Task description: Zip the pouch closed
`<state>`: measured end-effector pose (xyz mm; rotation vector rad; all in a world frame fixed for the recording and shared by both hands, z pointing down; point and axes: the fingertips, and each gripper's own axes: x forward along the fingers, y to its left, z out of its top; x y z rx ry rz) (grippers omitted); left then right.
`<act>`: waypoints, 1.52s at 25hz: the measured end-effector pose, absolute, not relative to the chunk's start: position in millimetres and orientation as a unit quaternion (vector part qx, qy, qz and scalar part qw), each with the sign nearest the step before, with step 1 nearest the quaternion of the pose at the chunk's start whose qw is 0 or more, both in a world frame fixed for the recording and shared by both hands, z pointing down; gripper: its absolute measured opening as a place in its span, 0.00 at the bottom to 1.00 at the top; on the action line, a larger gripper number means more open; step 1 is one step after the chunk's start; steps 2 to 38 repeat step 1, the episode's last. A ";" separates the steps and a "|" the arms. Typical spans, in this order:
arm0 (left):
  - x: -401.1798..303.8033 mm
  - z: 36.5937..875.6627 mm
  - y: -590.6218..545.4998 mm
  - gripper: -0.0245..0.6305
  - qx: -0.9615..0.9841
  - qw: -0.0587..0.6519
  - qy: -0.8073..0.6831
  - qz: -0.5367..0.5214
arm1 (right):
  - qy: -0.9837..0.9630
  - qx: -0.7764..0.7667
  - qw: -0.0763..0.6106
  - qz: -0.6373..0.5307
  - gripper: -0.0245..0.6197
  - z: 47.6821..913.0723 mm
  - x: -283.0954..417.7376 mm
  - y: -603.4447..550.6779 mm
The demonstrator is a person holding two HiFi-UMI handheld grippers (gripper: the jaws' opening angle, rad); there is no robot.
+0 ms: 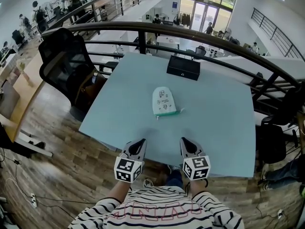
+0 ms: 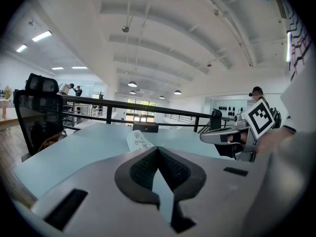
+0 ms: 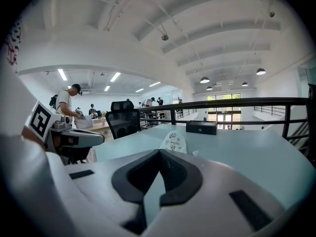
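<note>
A small white pouch (image 1: 163, 100) with printed figures and a green zip edge lies flat in the middle of the pale blue table (image 1: 224, 128). It also shows ahead in the left gripper view (image 2: 138, 140) and in the right gripper view (image 3: 174, 141). My left gripper (image 1: 139, 143) hovers at the table's near edge, shut and empty, well short of the pouch. A hand's width to its right, my right gripper (image 1: 185, 142) is also shut with nothing in it. Each gripper appears in the other's view: the right gripper (image 2: 222, 135), the left gripper (image 3: 79, 137).
A black box (image 1: 183, 67) stands at the table's far side. A black office chair (image 1: 66, 63) is at the table's left. A dark curved railing (image 1: 200, 37) runs behind the table. Wooden floor lies below the near edge.
</note>
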<state>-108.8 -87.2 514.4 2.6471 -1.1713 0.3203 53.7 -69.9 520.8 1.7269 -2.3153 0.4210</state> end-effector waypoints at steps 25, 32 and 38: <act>-109.3 514.2 -87.2 0.07 0.903 0.114 -0.399 0.109 | -0.788 0.588 0.112 0.142 0.08 520.5 53.1 -69.9; -109.3 514.2 -87.2 0.07 0.903 0.114 -0.399 0.109 | -0.788 0.588 0.112 0.142 0.08 520.5 53.1 -69.9; -109.3 514.2 -87.2 0.07 0.903 0.114 -0.399 0.109 | -0.788 0.588 0.112 0.142 0.08 520.5 53.1 -69.9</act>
